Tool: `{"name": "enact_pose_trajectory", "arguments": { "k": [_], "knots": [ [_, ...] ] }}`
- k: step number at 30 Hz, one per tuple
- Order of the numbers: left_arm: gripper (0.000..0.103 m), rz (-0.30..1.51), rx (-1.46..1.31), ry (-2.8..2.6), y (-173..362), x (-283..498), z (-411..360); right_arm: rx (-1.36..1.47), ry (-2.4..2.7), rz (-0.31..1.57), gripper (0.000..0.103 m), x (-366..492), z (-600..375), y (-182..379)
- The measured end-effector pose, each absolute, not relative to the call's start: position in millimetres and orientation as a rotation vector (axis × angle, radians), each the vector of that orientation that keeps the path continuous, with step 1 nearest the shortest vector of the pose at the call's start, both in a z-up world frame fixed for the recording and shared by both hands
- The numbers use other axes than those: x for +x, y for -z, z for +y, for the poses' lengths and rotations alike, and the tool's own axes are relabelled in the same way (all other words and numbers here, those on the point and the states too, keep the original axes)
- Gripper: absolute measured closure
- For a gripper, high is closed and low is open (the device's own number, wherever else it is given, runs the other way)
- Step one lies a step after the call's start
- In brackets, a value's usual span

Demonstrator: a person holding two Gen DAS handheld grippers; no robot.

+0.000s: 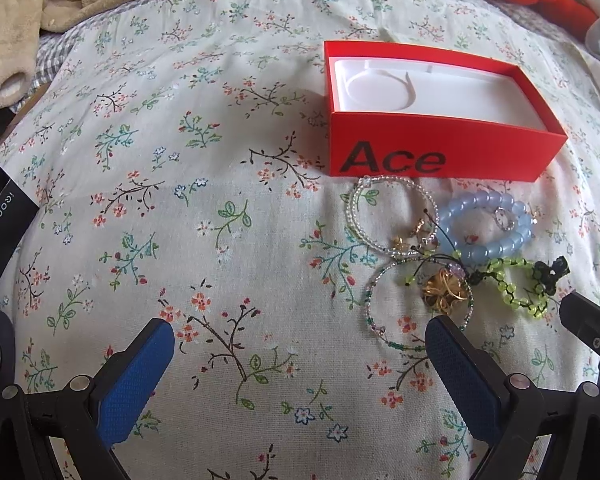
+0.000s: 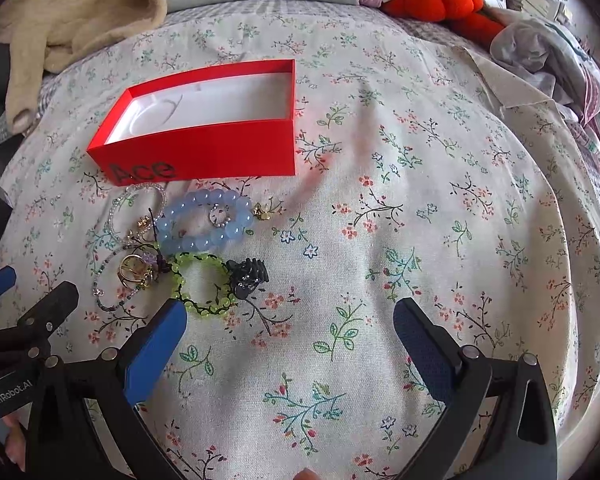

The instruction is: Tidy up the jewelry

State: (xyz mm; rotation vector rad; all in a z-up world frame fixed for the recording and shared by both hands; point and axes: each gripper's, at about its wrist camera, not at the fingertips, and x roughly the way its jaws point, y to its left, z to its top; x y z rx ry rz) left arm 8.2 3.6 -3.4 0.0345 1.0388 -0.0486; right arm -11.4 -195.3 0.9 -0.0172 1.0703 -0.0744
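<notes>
Box: one open red cardboard box (image 1: pixel 440 152) printed "Ace", with a white moulded insert, nothing in it, lying on the floral bedsheet (image 1: pixel 220 240).
Bracelets: four, clustered just in front of the box — one pale blue round-bead bracelet (image 2: pixel 204 220), one lime-green bead bracelet on black cord (image 2: pixel 202 288), two thin clear seed-bead bracelets (image 1: pixel 392 216), one above the other.
Small pieces: one black claw hair clip (image 2: pixel 247 276) touching the green bracelet; a tangle of gold rings (image 1: pixel 446 294), count unclear; one small ring inside the blue bracelet.
Left gripper (image 1: pixel 300 360): jaws wide apart, holding nothing, right pad beside the lower clear bracelet.
Right gripper (image 2: pixel 290 336): jaws wide apart, holding nothing, left pad at the green bracelet.
Background: one beige fleece garment (image 2: pixel 72 20), one orange plush pumpkin (image 2: pixel 440 0).
</notes>
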Motion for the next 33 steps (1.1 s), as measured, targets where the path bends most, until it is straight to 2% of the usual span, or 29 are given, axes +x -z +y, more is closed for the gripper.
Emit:
{"name": "enact_pose_trajectory", "arguments": {
  "k": [33],
  "knots": [
    [0.000,1.035,0.030,0.053,-6.4,16.2,8.1,0.017,0.057,1.077,0.000,-9.2,-203.5,-11.5]
  ]
}}
